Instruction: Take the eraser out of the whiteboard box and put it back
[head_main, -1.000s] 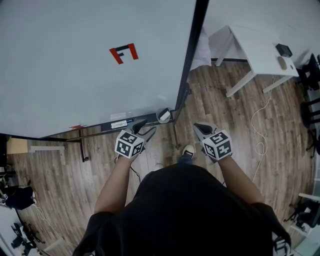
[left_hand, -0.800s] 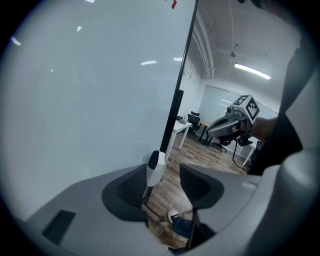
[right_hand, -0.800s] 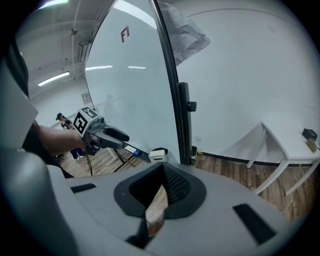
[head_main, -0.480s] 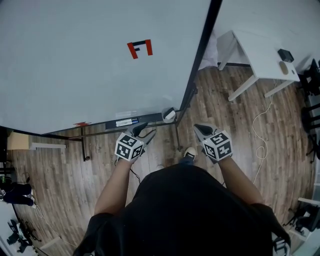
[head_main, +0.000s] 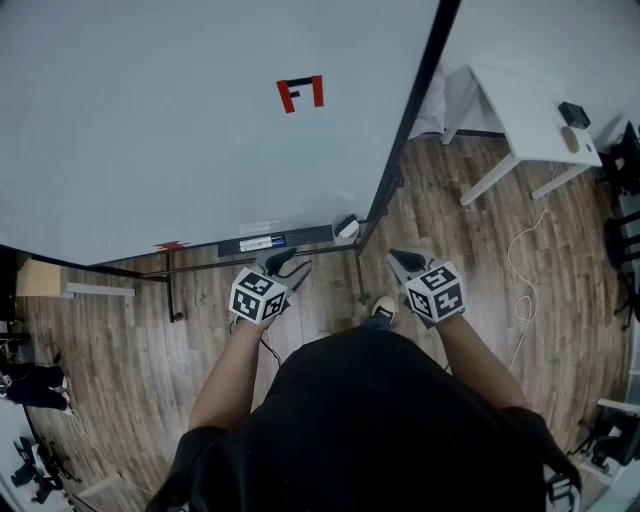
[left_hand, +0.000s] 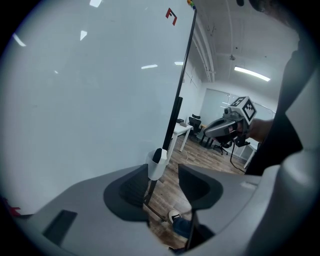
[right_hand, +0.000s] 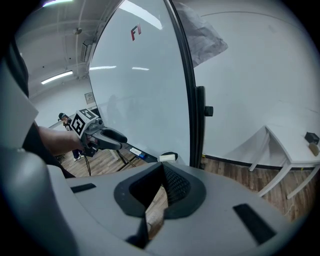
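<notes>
The whiteboard box, a small white cup, hangs at the right end of the board's tray. A dark eraser sticks out of the box's top. My left gripper is just short of the tray, left of the box and apart from it. It is open; its jaws have just been closing and nothing is between them. Through their gap I see the box. My right gripper is right of the board's post, shut and empty. The box lies beyond its tips.
The big whiteboard carries a red and black magnet. Its dark edge post and stand legs rise from the wood floor. A white table stands at the back right, with a cable trailing below it. The person's shoe is between the grippers.
The view has shifted, so the board, magnet and box sit further right in the picture. Both grippers have edged slightly toward the board. Nothing was picked up or let go.
</notes>
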